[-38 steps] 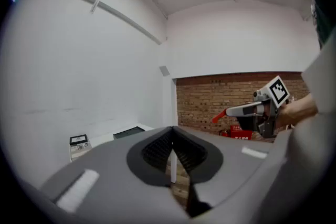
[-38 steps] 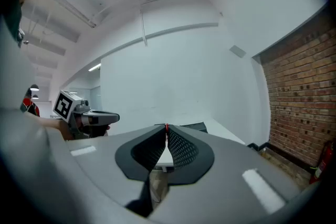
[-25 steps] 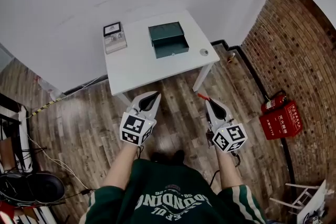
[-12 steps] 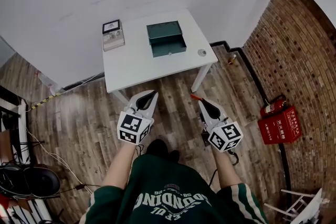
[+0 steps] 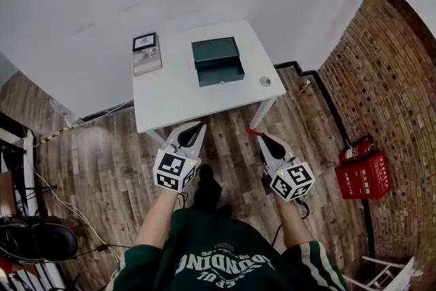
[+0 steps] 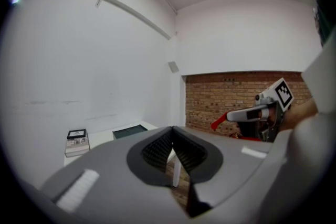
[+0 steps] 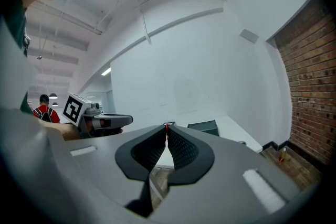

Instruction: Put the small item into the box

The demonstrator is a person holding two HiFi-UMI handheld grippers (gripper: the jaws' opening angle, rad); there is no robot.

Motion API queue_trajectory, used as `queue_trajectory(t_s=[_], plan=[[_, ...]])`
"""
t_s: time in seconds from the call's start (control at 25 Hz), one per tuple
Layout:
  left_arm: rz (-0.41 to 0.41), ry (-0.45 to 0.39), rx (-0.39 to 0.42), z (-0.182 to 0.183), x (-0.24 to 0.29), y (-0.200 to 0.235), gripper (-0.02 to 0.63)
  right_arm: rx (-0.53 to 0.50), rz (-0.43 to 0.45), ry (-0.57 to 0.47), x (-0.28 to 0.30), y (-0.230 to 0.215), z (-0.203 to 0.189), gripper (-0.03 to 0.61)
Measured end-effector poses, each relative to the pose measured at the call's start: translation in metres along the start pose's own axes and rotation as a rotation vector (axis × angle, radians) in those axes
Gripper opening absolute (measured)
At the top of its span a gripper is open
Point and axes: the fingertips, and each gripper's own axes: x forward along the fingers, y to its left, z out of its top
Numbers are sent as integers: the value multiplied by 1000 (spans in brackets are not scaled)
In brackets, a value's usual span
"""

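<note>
A dark green open box [image 5: 218, 60] sits on the white table [image 5: 177, 92], toward its far side; it also shows as a dark box [image 6: 130, 130] in the left gripper view and a dark box [image 7: 203, 125] in the right gripper view. A small round grey item [image 5: 265, 81] lies near the table's right edge. My left gripper [image 5: 199, 126] and right gripper [image 5: 257, 133] hang over the wooden floor in front of the table, well short of both. Each has its jaws closed together with nothing held, as the left gripper [image 6: 172, 129] and right gripper [image 7: 167, 127] views show.
A small white device with a dark screen [image 5: 145, 54] stands at the table's far left corner. A red fire extinguisher and red case [image 5: 362, 170] lie by the brick wall on the right. Cables and dark gear [image 5: 34, 235] lie at the left.
The view has shifted so the table sits slightly lower and nearer in the frame. Both grippers remain shut in front of me; the right one has drifted a little left.
</note>
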Motion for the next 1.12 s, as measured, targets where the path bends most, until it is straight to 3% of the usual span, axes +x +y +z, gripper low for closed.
queue_trajectory(t_s=[0.64, 0.88, 1.12], plan=[[-18, 30, -11, 19, 126, 145, 52, 6, -5, 46, 182, -70, 33, 15], [-20, 59, -2, 15, 159, 199, 52, 8, -1, 94, 249, -82, 28, 16], [-22, 75, -33, 9, 183, 225, 52, 18, 10, 153, 288, -95, 17, 16]])
